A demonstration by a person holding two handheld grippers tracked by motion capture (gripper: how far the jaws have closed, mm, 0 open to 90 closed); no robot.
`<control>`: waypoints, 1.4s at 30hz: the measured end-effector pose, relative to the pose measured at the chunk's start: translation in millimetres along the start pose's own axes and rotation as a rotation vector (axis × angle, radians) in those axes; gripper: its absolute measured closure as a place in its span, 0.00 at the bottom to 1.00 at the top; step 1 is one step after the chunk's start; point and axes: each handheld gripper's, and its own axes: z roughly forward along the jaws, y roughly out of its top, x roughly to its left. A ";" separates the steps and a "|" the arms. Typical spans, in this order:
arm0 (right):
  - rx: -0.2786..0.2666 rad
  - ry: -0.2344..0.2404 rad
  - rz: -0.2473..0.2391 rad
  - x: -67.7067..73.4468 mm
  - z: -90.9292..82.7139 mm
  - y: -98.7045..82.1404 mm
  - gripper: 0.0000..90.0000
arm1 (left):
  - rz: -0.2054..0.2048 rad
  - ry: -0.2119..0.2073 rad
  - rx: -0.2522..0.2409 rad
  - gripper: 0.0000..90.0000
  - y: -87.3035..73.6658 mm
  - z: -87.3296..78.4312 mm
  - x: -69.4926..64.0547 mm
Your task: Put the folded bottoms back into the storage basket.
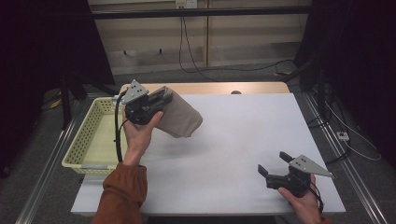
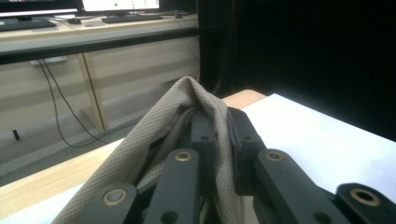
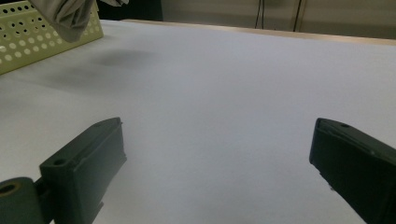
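Beige cloth (image 1: 180, 116) hangs above the table (image 1: 233, 140), just right of the basket (image 1: 88, 135), clamped in the left gripper (image 1: 161, 100). Judged light, limp, slightly textured; a bunched fold gives the surest hold. Left forearm raised, gripper pointing away and rightward. Right gripper (image 1: 275, 163) rests low near the table's right corner, jaws wide apart, holding nothing.

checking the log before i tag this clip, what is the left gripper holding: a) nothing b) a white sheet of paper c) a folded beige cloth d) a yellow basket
c: in the left gripper view the jaws of the left gripper are shut on a folded beige cloth, which the high view shows lifted off the table beside the yellow basket.
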 end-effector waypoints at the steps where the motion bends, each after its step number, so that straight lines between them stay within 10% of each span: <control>1: 0.000 0.000 -0.001 0.0 0.0 0.0 0.03 | 0.001 0.001 -0.002 0.92 0.5 -1.6 0.2; 42: -0.002 0.004 -0.002 1.3 -0.7 0.2 0.04 | 0.017 0.085 -0.103 0.92 16.2 -73.5 14.7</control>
